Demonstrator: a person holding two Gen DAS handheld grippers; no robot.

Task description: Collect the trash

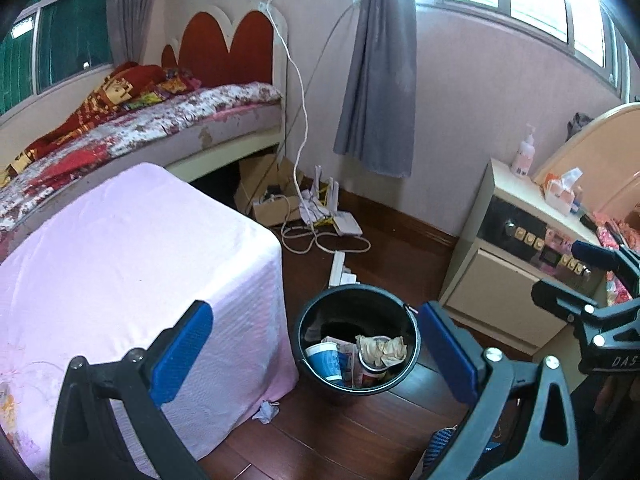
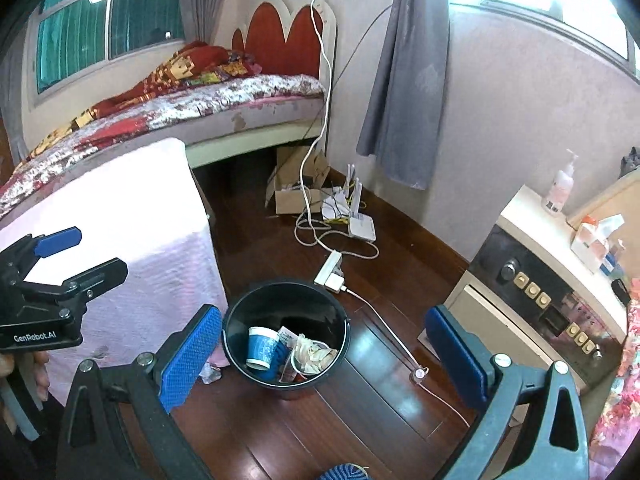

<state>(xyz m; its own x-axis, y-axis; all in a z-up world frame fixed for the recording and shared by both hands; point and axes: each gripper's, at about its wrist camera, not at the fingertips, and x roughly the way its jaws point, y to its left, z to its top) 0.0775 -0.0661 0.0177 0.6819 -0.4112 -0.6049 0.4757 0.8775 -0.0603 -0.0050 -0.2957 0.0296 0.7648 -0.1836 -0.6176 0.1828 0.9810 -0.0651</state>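
Both grippers are hanging released and empty, the left gripper [image 1: 316, 354] and right gripper [image 2: 322, 354] each framing the round black plastic bin [image 1: 356, 300] standing on glossy wood flooring. Crumpled paper [image 1: 382, 350] and a blue cup [image 2: 262, 346] are lying inside. Only the right view is showing a white charging cable [image 2: 384, 320]; a crumpled scrap [image 1: 266, 410] is sitting beside the pink cloth [image 1: 132, 264].

The bucket [image 2: 285, 312] looks like glossy black plastic; inside it sit a paper cup [image 2: 262, 347] and crumpled paper [image 2: 314, 354]. Around the bucket, the wooden floor [image 2: 360, 420] is polished, and beside it hangs matt pink cloth [image 1: 132, 256].
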